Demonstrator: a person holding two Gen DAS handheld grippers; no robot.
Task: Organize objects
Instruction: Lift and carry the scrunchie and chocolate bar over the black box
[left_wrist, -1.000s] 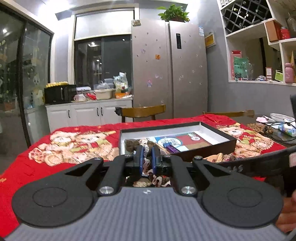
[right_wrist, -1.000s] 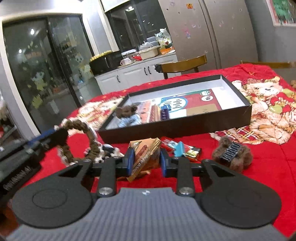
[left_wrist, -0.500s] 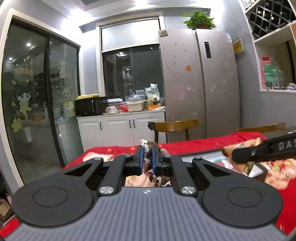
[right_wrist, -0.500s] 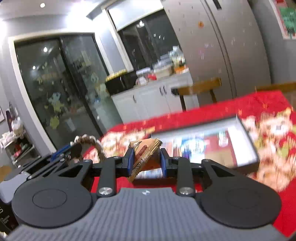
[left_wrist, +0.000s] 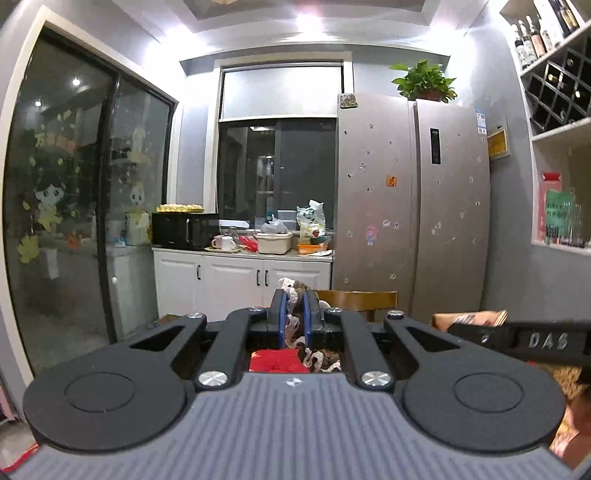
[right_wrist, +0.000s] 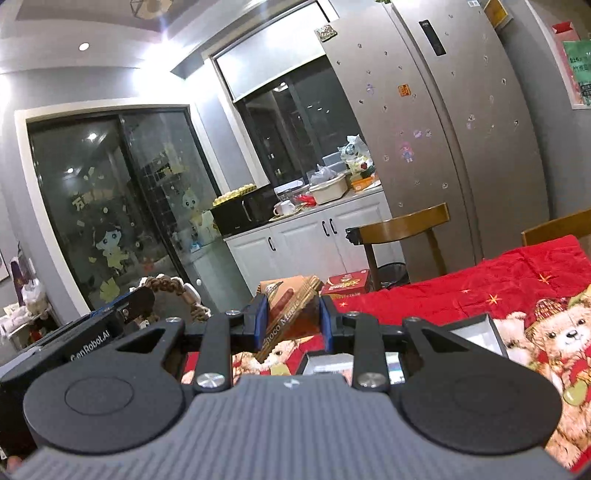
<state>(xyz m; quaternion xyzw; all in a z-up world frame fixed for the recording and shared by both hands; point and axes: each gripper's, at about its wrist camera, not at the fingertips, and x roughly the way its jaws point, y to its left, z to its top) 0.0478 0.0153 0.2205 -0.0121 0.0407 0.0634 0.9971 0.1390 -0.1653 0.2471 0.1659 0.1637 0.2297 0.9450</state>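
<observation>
Held aloft, unplaced: my left claw (left_wrist: 294, 308) clamped on a braided cord (left_wrist: 293, 325), possibly a bracelet; my right claw (right_wrist: 291, 325) clamped on a chocolate packet (right_wrist: 290, 308). Box (right_wrist: 493, 330) below awaits both.

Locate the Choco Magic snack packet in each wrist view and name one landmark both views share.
Left wrist view: the snack packet peeks in at the right edge, behind the right gripper's finger.
Right wrist view: low in the centre, the packet sits clamped in the right gripper.
Shared landmark: the silver fridge with stickers.
</observation>
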